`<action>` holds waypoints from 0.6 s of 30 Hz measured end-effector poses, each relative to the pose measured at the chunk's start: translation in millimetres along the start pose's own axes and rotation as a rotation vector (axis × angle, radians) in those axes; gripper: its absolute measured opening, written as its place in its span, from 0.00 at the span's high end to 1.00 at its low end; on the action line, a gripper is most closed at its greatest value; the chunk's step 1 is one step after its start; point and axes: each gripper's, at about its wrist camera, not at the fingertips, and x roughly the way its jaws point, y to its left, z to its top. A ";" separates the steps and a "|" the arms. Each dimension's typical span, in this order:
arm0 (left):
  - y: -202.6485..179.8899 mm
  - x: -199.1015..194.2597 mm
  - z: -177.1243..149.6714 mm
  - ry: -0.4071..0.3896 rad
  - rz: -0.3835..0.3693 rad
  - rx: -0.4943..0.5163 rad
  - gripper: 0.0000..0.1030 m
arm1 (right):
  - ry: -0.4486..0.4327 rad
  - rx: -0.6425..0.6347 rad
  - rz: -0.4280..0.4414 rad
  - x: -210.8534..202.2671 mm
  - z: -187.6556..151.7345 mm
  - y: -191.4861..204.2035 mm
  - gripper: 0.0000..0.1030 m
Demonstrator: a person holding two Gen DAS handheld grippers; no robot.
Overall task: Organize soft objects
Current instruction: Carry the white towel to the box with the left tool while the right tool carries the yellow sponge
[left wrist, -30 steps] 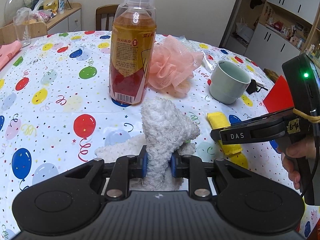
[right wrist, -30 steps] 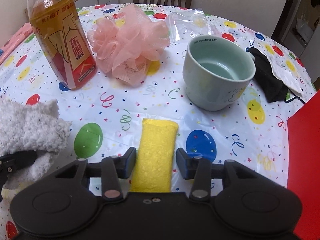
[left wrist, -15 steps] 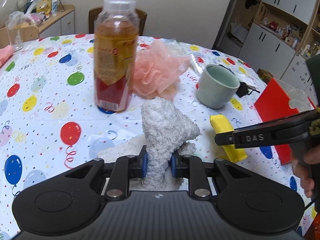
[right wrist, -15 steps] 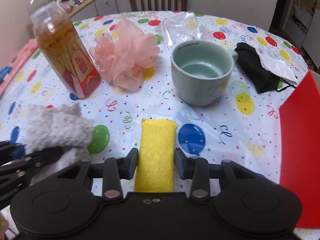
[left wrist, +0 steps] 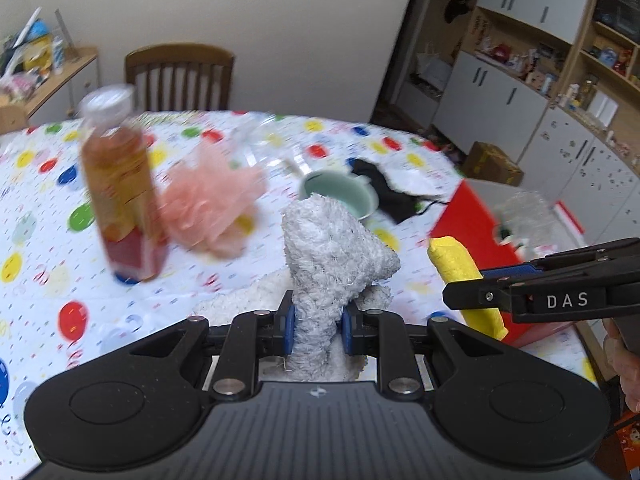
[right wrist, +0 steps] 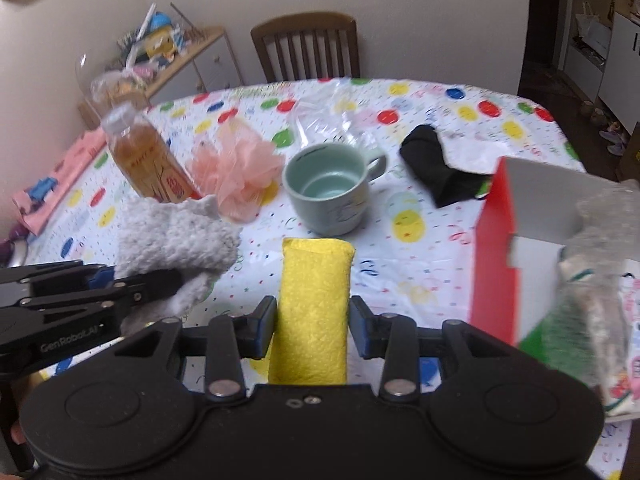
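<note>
Left tool (left wrist: 318, 330) is pinching a grey cloth (left wrist: 332, 248) while the right tool (right wrist: 312, 332) is gripping a yellow sponge (right wrist: 314, 304), both soft items hanging above the balloon-print desk (right wrist: 440, 240), between a bottle (right wrist: 148, 156) and a red box (right wrist: 496, 260).

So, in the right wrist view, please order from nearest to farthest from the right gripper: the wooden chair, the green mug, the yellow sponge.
1. Yellow sponge, between the right gripper's jaws.
2. Green mug, on the table beyond it.
3. Wooden chair, behind the table.
</note>
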 end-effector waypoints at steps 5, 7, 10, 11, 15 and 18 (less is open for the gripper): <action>-35.8 -4.0 14.3 -0.028 -0.037 0.031 0.79 | -0.029 0.008 0.000 -29.3 0.8 -25.9 0.64; -50.0 -3.8 20.3 -0.036 -0.055 0.041 0.79 | -0.038 0.012 -0.007 -40.2 1.0 -36.3 0.64; -70.9 -2.0 28.4 -0.049 -0.076 0.055 0.79 | -0.061 0.014 -0.026 -55.6 0.3 -54.8 0.64; -77.7 -1.2 31.0 -0.053 -0.083 0.059 0.79 | -0.068 0.018 -0.031 -60.3 0.3 -61.5 0.63; -106.9 4.7 41.1 -0.067 -0.099 0.090 0.79 | -0.101 0.040 -0.043 -78.0 -1.6 -90.5 0.64; -128.8 11.2 49.9 -0.076 -0.114 0.107 0.79 | -0.120 0.055 -0.053 -87.7 -3.1 -113.9 0.63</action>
